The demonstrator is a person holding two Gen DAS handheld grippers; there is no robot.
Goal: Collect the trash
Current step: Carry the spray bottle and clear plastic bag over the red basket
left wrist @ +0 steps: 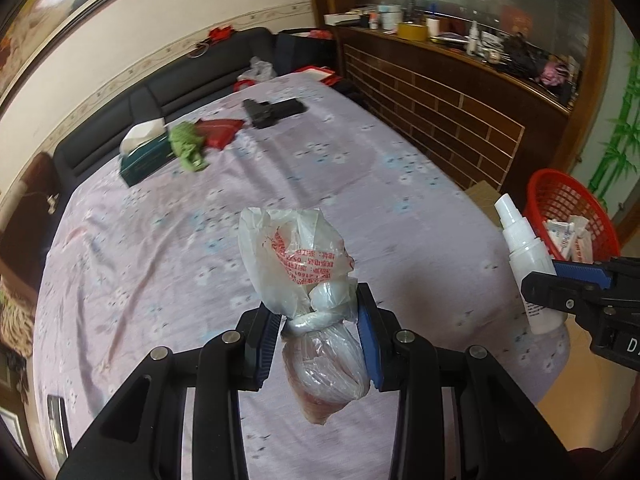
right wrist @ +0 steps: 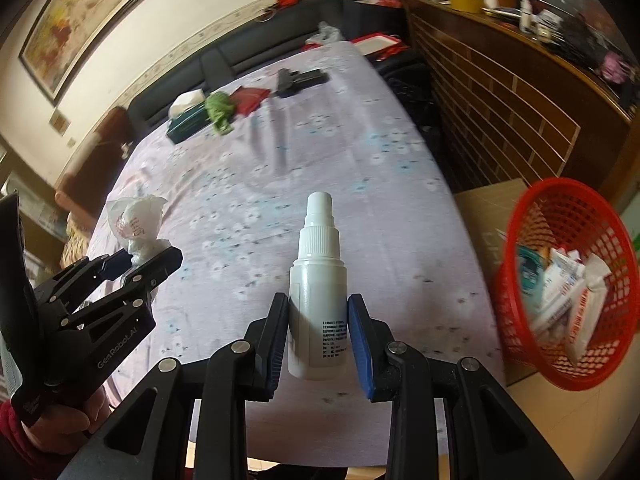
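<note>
My left gripper [left wrist: 318, 322] is shut on a knotted clear plastic bag [left wrist: 296, 256] with red print, held up above the lilac table [left wrist: 160, 264]; the bag's lower bulge hangs below the pads. My right gripper [right wrist: 318, 330] is shut on a white spray bottle [right wrist: 318, 280], nozzle pointing away from me. The left wrist view shows that bottle [left wrist: 524, 256] and the right gripper [left wrist: 560, 284] at the right, close to a red mesh basket [left wrist: 568, 208]. In the right wrist view the basket [right wrist: 520, 264] stands at the right and holds several wrappers, with the left gripper [right wrist: 136, 262] and bag [right wrist: 136, 220] at the left.
Far across the table lie a tissue box [left wrist: 144, 152], a green cloth [left wrist: 186, 146], a red pouch [left wrist: 218, 130] and a black device [left wrist: 272, 110]. A dark sofa [left wrist: 180, 80] backs the table. A wooden cabinet [left wrist: 440, 100] stands right, a cardboard box [right wrist: 480, 208] beside the basket.
</note>
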